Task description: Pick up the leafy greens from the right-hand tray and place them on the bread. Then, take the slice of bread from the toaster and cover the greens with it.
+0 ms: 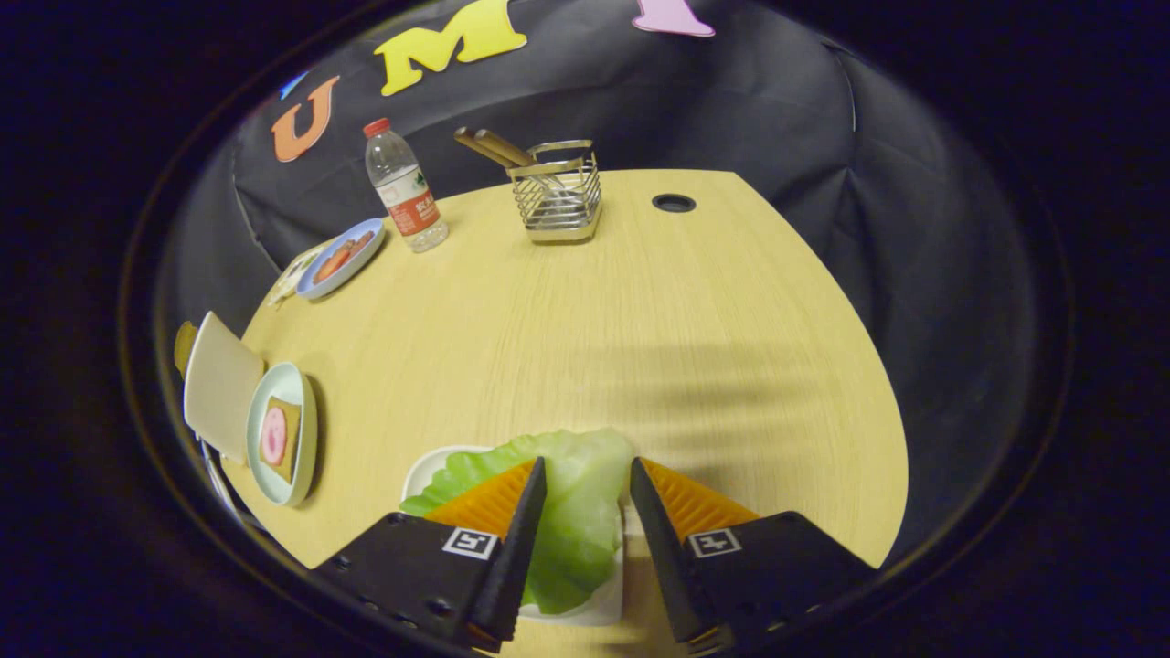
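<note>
A pale green lettuce leaf (580, 512) lies on a white tray (428, 468) at the table's near edge. My gripper (586, 466) is open and hangs low over it, with the leaf's middle showing in the gap between the two fingers. I cannot tell whether the fingers touch the leaf. Far to the left stands a light green plate (306, 429) holding a slice of bread (292, 440) with a pink round slice (273, 436) on top. Just beyond that plate is a cream toaster (219, 384) with a brown slice (185, 347) poking out behind it.
At the table's far side stand a water bottle (402, 187), a wire basket (556, 192) with wooden utensils, and a blue plate of food (340, 258). A round cable hole (674, 203) sits near the far right edge. Bare wooden table (594, 329) lies ahead of the fingers.
</note>
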`<state>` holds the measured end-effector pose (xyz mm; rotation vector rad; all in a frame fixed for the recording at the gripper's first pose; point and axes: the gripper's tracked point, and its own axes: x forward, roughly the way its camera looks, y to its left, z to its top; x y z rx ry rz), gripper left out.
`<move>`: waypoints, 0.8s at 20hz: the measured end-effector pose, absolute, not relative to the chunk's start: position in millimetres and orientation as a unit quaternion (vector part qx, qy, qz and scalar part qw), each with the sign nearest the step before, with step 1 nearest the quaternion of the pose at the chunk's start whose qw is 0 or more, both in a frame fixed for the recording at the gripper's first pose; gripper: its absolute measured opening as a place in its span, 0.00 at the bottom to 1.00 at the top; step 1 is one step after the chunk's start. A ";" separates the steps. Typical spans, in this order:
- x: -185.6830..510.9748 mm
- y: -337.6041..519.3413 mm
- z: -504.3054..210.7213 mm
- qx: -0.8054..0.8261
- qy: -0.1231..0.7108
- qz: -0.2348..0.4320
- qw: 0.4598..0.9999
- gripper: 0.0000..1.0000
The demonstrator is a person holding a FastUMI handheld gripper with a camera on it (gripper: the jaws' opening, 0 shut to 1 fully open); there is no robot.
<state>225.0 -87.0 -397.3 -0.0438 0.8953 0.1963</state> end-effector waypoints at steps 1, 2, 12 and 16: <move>225.3 -87.1 -396.1 -0.023 0.429 0.091 0.898 0.51; 224.8 -87.8 -394.6 -0.026 0.425 0.086 0.901 0.46; 221.9 -93.8 -387.8 -0.054 0.404 0.032 0.912 0.05; 213.7 -84.3 -377.4 -0.036 0.402 0.015 0.915 0.00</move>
